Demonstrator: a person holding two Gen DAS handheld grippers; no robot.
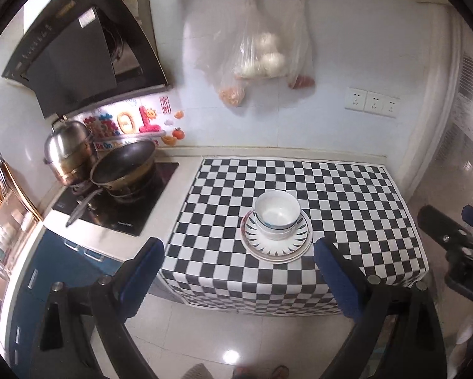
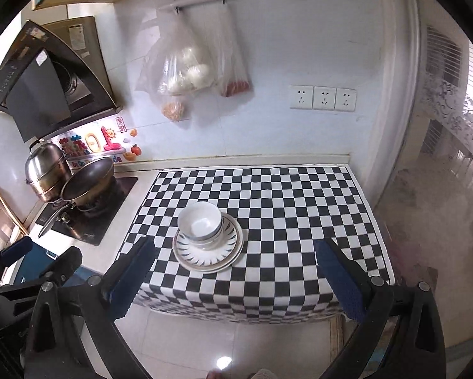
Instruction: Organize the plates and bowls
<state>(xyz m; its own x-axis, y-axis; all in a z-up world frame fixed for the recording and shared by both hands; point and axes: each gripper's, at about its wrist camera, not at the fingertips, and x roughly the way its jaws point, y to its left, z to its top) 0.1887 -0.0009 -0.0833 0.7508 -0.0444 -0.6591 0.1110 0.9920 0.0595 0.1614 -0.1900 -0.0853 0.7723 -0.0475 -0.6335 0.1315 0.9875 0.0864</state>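
White bowls (image 1: 277, 214) are nested and stand on stacked plates (image 1: 276, 246) with a dark leaf pattern, on the checkered cloth (image 1: 347, 208). The same bowls (image 2: 200, 222) and plates (image 2: 208, 252) show in the right wrist view. My left gripper (image 1: 239, 255) is open and empty, held back from the table's front edge above the floor. My right gripper (image 2: 236, 259) is open and empty, also back from the front edge. The right gripper's body (image 1: 457, 240) shows at the left view's right side; the left gripper (image 2: 31, 265) shows at the right view's left side.
A stove (image 1: 119, 202) to the left carries a wok (image 1: 126, 164) and a steel pot (image 1: 67, 148), with a range hood (image 1: 78, 53) above. Plastic bags (image 1: 258, 60) hang on the wall. Blue cabinets (image 1: 56, 271) stand at lower left. A dish rack (image 1: 2, 208) is at far left.
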